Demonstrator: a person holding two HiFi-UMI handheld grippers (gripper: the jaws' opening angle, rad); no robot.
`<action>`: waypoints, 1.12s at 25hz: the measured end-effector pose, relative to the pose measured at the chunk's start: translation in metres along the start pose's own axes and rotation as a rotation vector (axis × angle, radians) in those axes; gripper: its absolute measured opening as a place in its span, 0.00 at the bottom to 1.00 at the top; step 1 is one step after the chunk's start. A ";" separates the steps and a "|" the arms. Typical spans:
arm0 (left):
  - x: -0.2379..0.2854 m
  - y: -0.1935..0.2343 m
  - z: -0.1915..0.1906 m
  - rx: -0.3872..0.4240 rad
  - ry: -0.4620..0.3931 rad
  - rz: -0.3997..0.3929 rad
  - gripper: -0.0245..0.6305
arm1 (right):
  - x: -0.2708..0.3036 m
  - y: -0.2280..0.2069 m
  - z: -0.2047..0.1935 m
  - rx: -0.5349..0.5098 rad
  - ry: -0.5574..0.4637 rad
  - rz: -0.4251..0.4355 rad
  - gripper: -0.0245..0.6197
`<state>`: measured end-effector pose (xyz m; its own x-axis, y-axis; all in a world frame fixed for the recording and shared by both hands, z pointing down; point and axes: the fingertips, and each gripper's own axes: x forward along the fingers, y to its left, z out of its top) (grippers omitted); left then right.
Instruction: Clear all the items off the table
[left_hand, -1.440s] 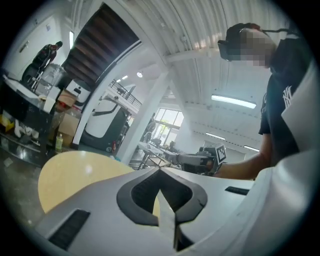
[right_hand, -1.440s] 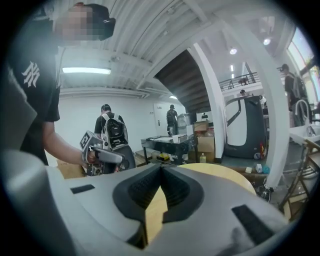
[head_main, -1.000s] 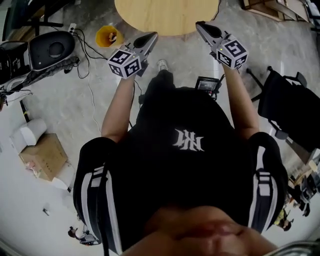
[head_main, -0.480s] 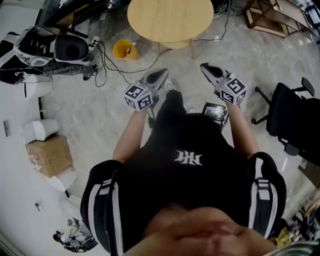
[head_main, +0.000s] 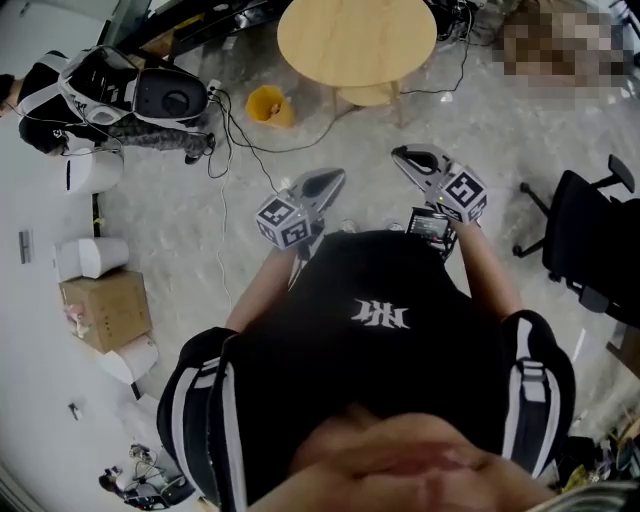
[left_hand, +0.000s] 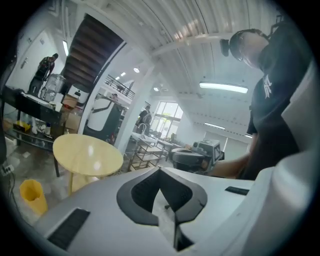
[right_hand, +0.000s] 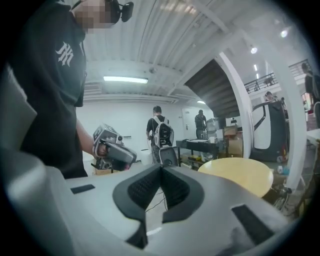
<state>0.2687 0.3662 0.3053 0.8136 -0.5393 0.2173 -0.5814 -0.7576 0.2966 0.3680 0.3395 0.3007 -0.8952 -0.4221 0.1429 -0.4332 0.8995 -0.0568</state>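
Round light-wood bench (head_main: 355, 40) is standing far ahead | left claw (head_main: 332, 180) is pressing together | right claw (head_main: 403, 155) is pressing together

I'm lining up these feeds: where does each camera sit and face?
Head view: on the person's head, facing down at the floor; shows shirt, forearms, left gripper, right gripper.
Left gripper view: on that gripper, facing along its jaws; shows torso, right gripper.
Right gripper view: likewise; shows torso, left gripper.
All share the round table.

Table (head_main: 357, 40) pale wood; bin (head_main: 266, 105) yellow; chair (head_main: 590, 235) black; box (head_main: 105, 310) brown.
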 end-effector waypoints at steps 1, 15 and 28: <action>0.001 0.004 0.009 0.005 -0.032 0.023 0.05 | -0.001 0.004 0.004 -0.011 0.003 -0.002 0.04; -0.016 -0.005 0.057 0.117 -0.139 -0.140 0.06 | 0.052 0.021 0.050 -0.033 -0.076 -0.051 0.04; -0.040 0.016 0.051 0.098 -0.159 -0.107 0.06 | 0.079 0.035 0.048 -0.021 -0.065 0.013 0.04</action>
<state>0.2271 0.3568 0.2541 0.8656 -0.4993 0.0378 -0.4949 -0.8415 0.2166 0.2771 0.3318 0.2627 -0.9058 -0.4165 0.0778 -0.4201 0.9067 -0.0371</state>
